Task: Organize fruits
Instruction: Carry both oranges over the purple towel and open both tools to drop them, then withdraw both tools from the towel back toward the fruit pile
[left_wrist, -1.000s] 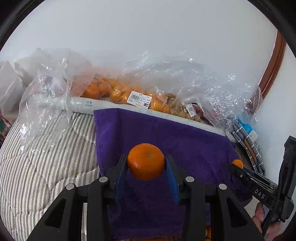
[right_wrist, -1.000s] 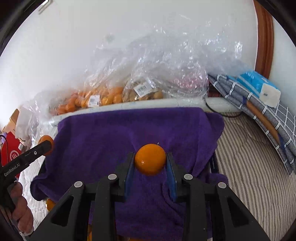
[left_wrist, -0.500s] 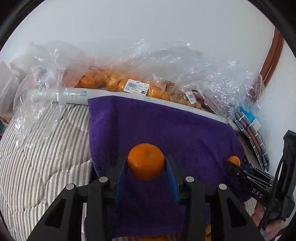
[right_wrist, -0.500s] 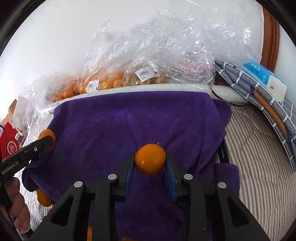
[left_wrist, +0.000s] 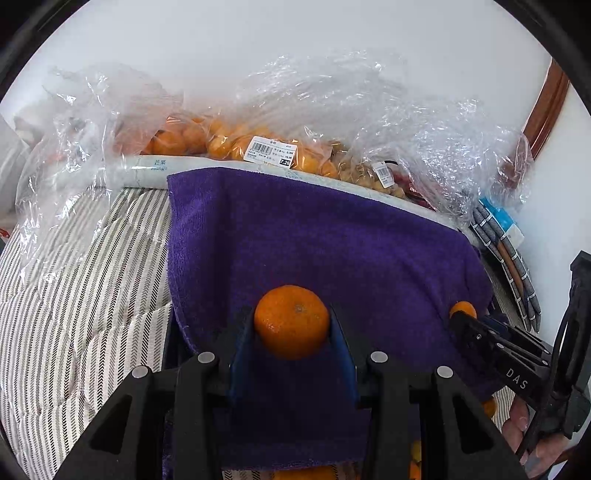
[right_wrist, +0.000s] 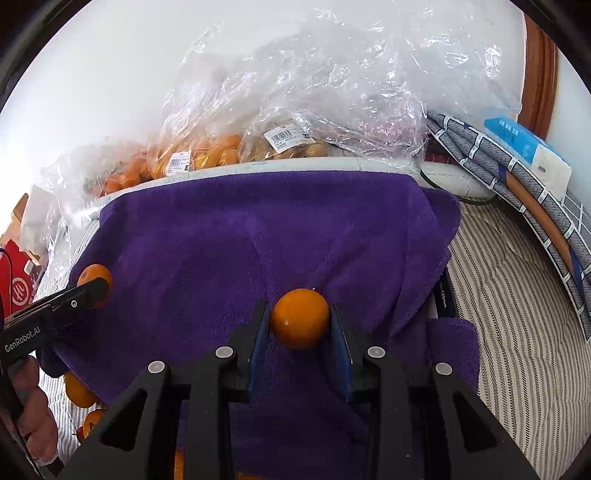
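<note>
Above the purple towel (left_wrist: 332, 240), both claws angle downward, left claw (left_wrist: 291, 325) and right claw (right_wrist: 300, 321) each gripping a tangerine (left_wrist: 291, 321)

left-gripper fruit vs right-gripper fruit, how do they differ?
The left gripper clamps a dimpled mandarin with its navel facing the camera; the right gripper clamps a smooth, glossy orange fruit. The mandarin looks flatter and wider between its pads; the orange fruit looks rounder. Both are orange, held over the purple towel.

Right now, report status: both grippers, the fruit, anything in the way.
Left gripper shut on a mandarin. Right gripper shut on a smaller orange fruit. Both over the purple towel. Nothing in the way.
</note>
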